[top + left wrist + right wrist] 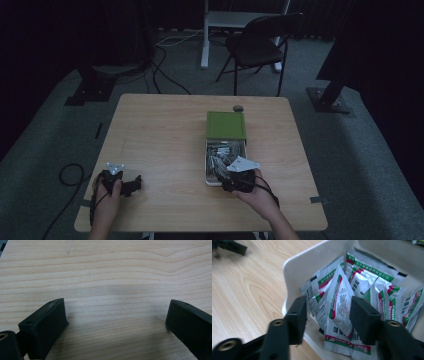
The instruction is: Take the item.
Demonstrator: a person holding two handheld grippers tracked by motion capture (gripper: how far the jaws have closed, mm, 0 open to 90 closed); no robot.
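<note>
Reaching into a white box [294, 267] of silver sachets at the centre right of the frame, the right claw [328, 317] has a sachet [339, 302] between its jaws, not yet pinched. Resting on the bare wooden surface [112, 270] at lower left, the left claw [116, 320] is spread wide, holding nothing.

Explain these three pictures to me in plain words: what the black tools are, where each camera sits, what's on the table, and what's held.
A person sits at a wooden table holding a two-jaw gripper in each hand. The top picture looks down from above. The other two come from cameras riding on each gripper.

The left gripper rests over bare wood, jaws wide apart, with nothing between them. The right gripper reaches into a white box of silver sachets; its green lid lies beyond. One sachet stands between its jaws, but a gap shows on the left side, so it is not gripped yet.
</note>
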